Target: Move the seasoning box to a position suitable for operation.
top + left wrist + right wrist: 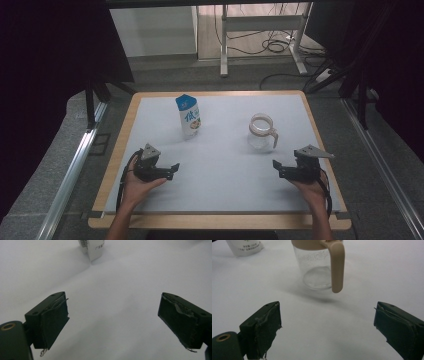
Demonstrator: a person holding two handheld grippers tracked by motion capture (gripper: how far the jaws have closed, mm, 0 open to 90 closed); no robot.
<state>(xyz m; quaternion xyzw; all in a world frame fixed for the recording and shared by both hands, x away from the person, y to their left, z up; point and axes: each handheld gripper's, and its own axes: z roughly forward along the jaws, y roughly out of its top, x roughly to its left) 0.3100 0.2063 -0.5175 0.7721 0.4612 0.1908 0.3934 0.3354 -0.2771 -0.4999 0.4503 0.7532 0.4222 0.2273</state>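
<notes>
Clear glass jug (318, 267) with tan handle, upright near blue-topped carton (188, 116); left gripper (169, 171) and right gripper (281, 169) spread wide, empty.

We're looking at a lab or recording workroom, not a home: a wood-edged bench (116, 165) topped with a plain white mat (225, 165) sits boxed in by dark curtains (45, 65) and metal rails (70, 175) on both sides. Behind it, over grey carpet, stands the metal frame of a height-adjustable desk (262, 30) with loose black cables (275, 46) coiled on the floor beneath. It's a bare, staged setup with nothing domestic about it.
</notes>
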